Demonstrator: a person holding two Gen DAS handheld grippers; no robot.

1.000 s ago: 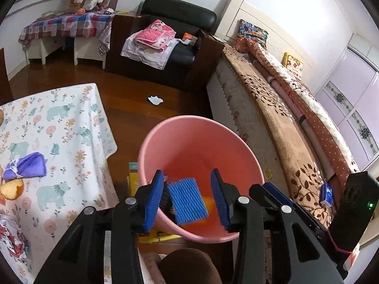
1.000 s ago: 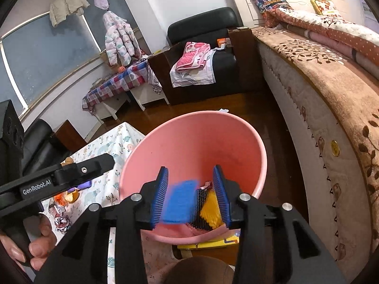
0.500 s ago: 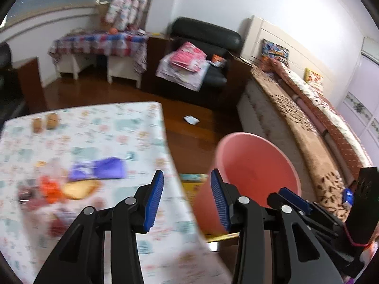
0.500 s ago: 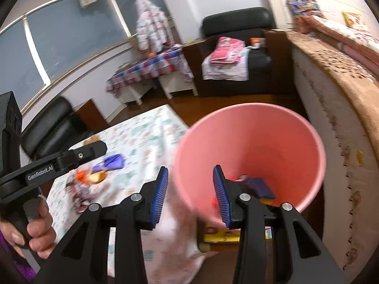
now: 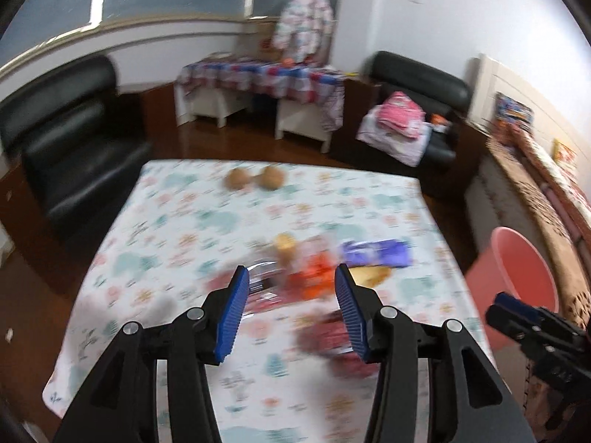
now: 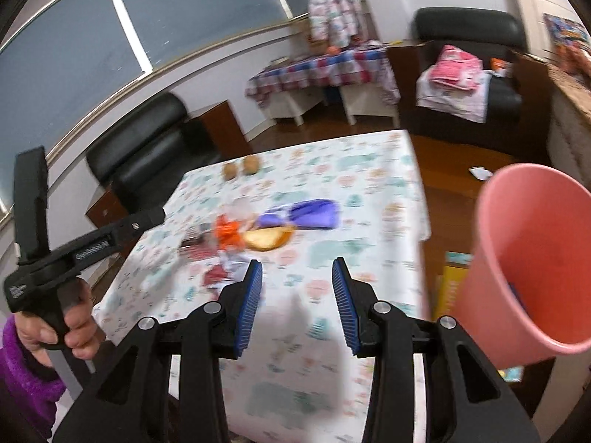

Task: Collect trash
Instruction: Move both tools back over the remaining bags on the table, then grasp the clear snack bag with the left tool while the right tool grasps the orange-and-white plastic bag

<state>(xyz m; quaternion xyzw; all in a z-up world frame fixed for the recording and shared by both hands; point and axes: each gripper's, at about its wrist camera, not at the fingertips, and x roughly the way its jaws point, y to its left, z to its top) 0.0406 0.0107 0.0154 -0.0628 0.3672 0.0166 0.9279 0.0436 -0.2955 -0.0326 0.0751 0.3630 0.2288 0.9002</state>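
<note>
Both grippers hang over the table [image 5: 177,221]. The left gripper [image 5: 291,310] is opening its fingers, and nothing is between them. The right gripper [image 6: 297,302] has its fingers apart and empty too. The trash [image 6: 258,236] lies in a blurred heap on the table, ahead of both grippers: purple, orange and yellow pieces. The pink bin [image 6: 532,258] stands beside the table, on the right.

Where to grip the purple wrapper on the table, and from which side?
Take the purple wrapper at its free far-right end, coming from above. It lies flat, so pinch across its narrow width. Its left end meets the yellow item and the rest of the pile, which leaves less room there.
</note>
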